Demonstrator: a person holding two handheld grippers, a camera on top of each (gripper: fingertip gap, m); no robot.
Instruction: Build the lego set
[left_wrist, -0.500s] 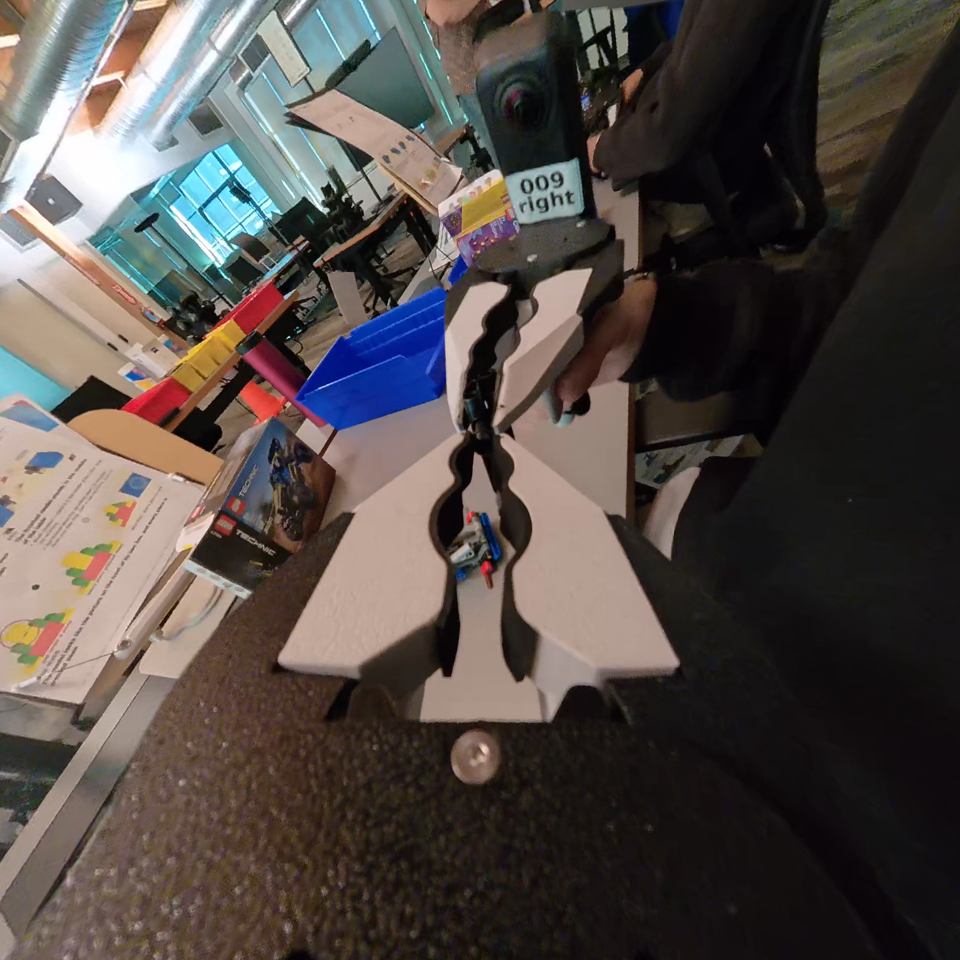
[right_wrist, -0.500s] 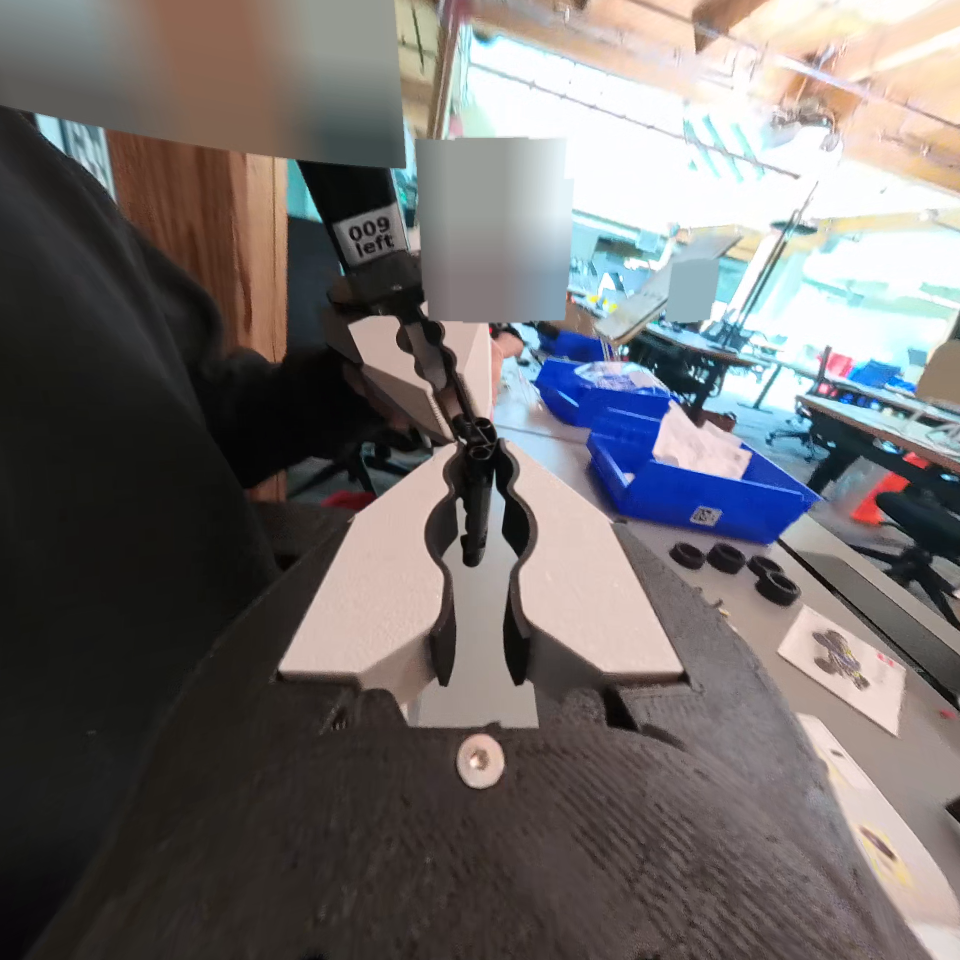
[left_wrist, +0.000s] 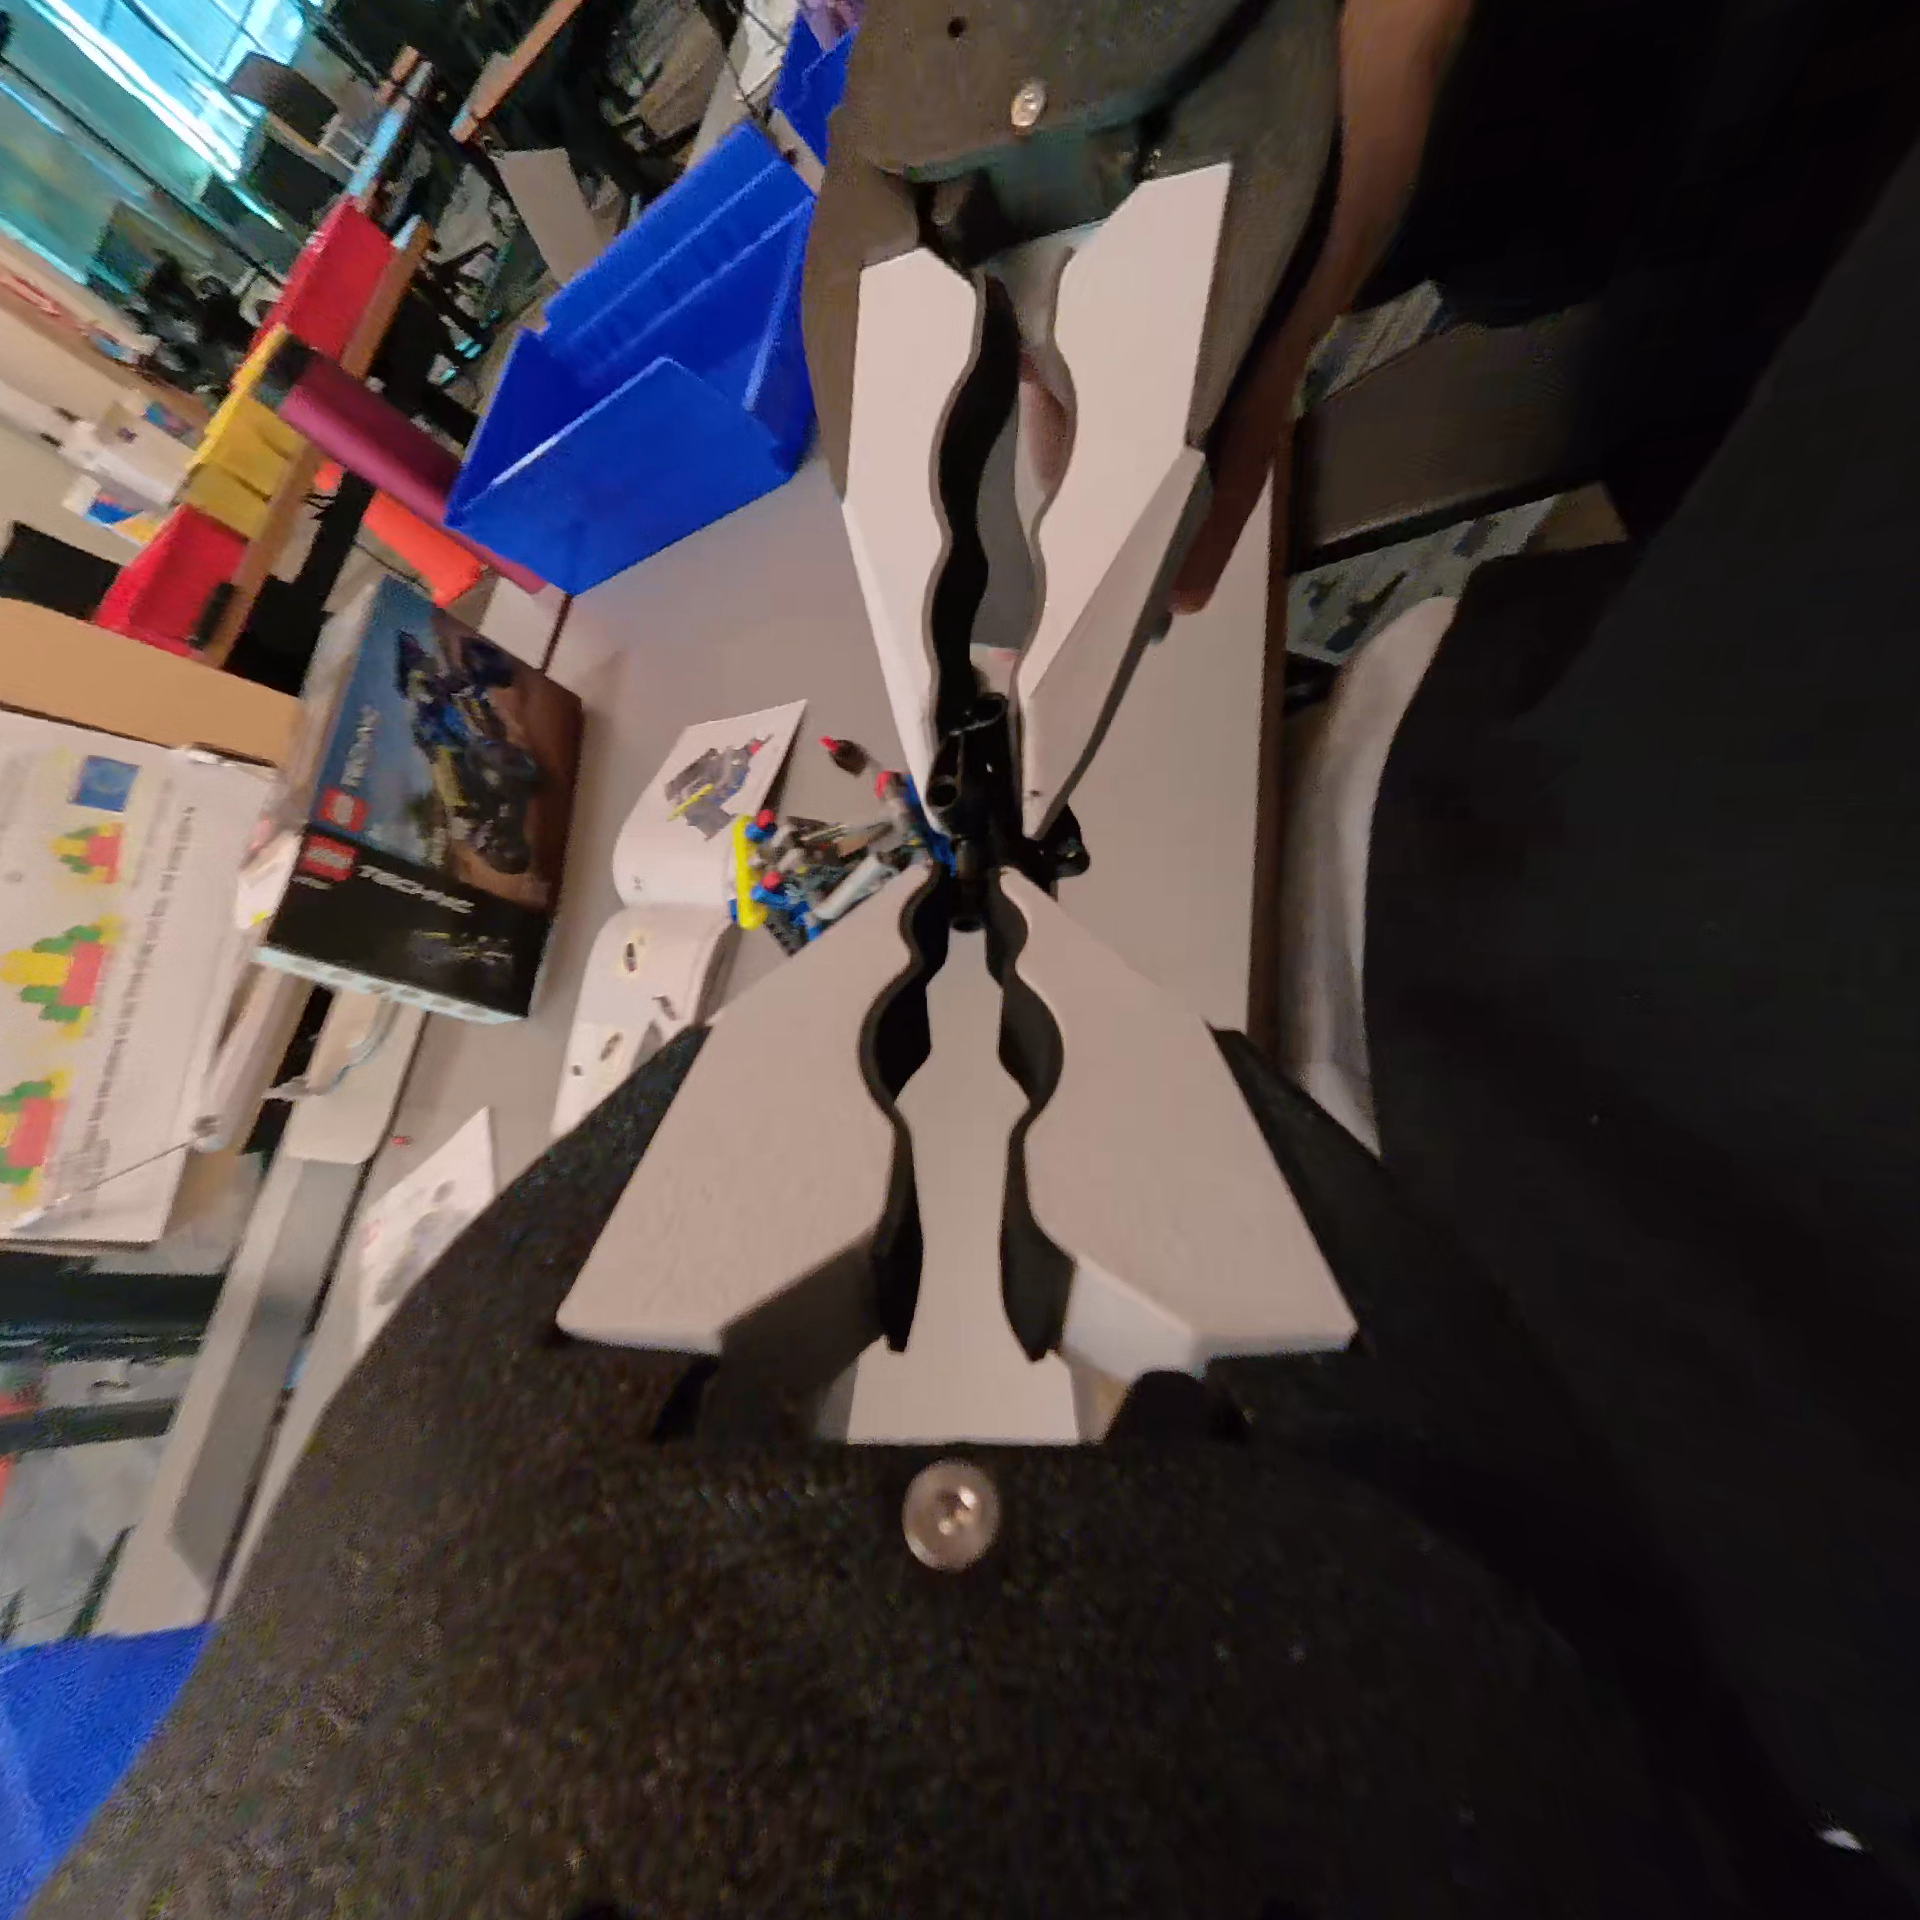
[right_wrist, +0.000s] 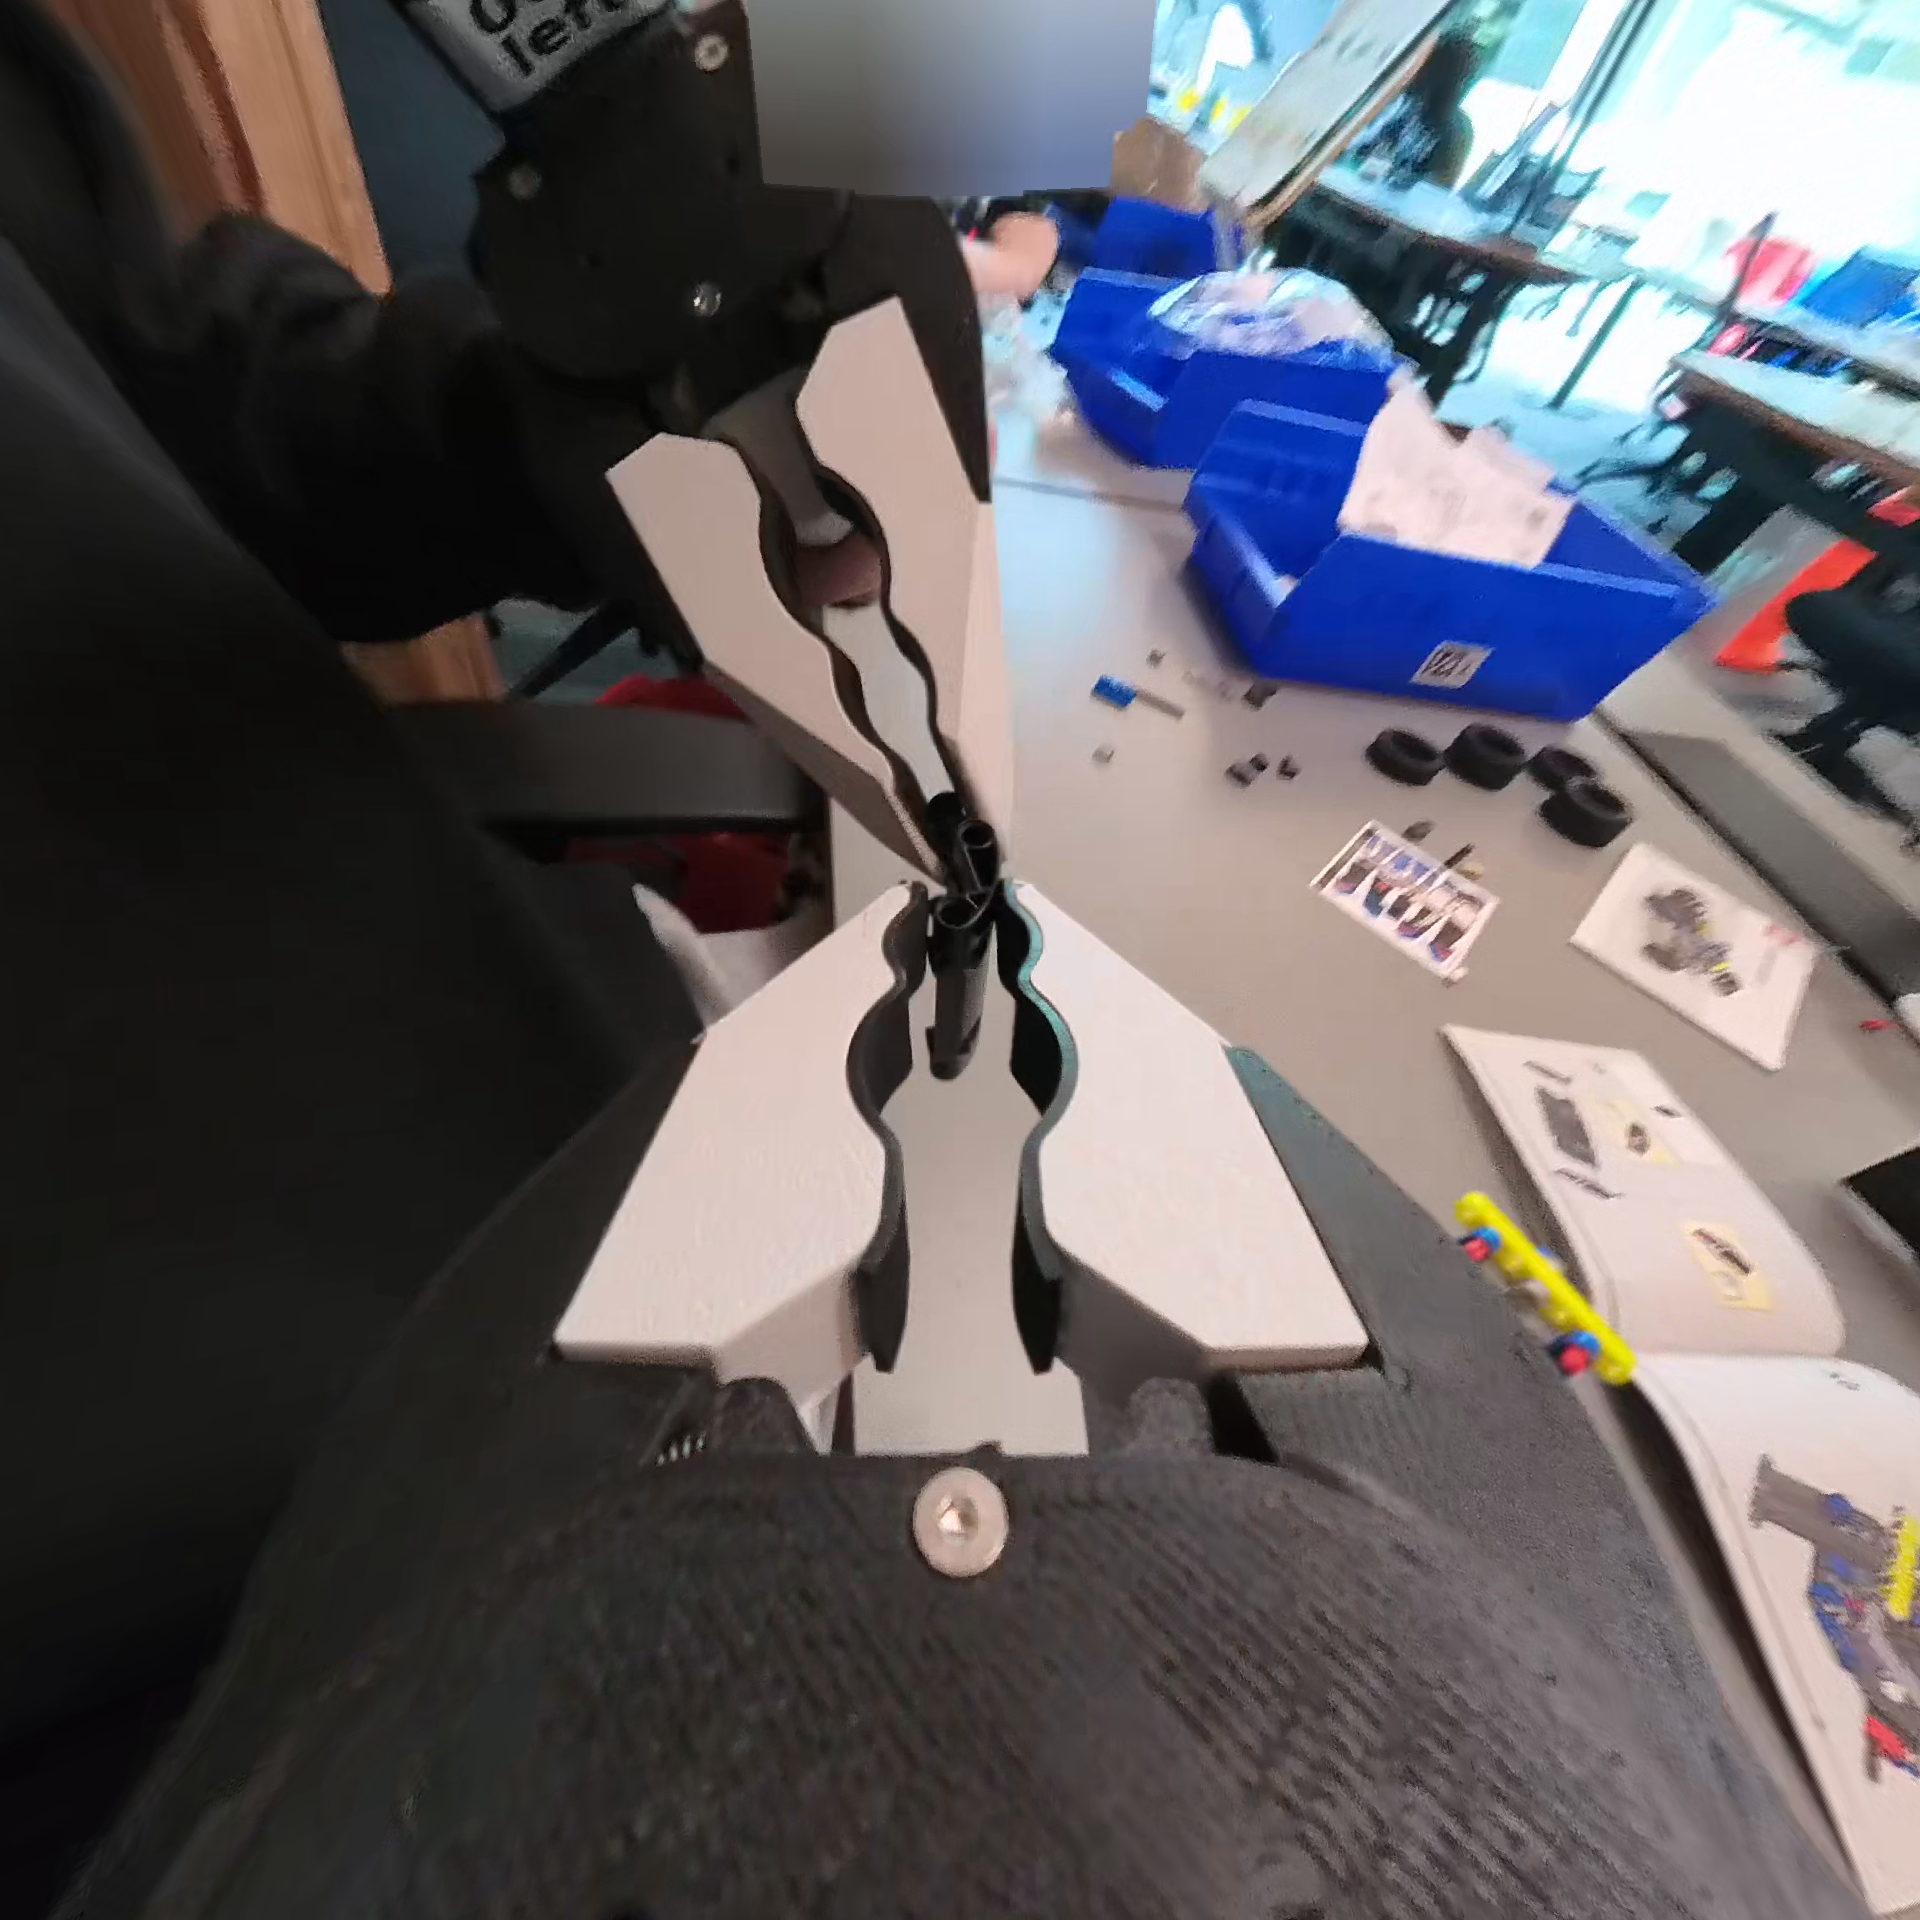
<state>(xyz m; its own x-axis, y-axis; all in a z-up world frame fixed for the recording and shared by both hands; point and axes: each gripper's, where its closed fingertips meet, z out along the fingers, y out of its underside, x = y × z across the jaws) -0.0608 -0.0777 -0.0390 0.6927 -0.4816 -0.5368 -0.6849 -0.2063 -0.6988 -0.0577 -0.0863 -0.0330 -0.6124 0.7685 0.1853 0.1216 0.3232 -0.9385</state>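
Grey bench (left_wrist: 1164, 644) fills the left wrist view, with blue bins (left_wrist: 623, 457) at ten o'clock, a dark toy box (left_wrist: 436, 821) at nine and an open instruction booklet (left_wrist: 675, 894) just beside a loose cluster of small coloured parts (left_wrist: 810, 862). At centre the left gripper (left_wrist: 961, 894) has its jaws clenched on the low end of a black pin piece (left_wrist: 966, 769); from twelve o'clock the right gripper (left_wrist: 971, 727) meets it tip to tip, jaws closed on a black beam with holes. In the right wrist view the bench (right_wrist: 1195, 914) carries black tyres (right_wrist: 1496, 769) at two o'clock, a sticker sheet (right_wrist: 1403, 899), booklets and a yellow beam (right_wrist: 1538, 1288) at four. Here the right gripper (right_wrist: 966, 925) grasps the black beam (right_wrist: 956, 987) upright, and the left gripper (right_wrist: 961, 831) comes in from eleven, touching it. Both black parts are pressed together in the air; most pieces lie loose, so little appears assembled.
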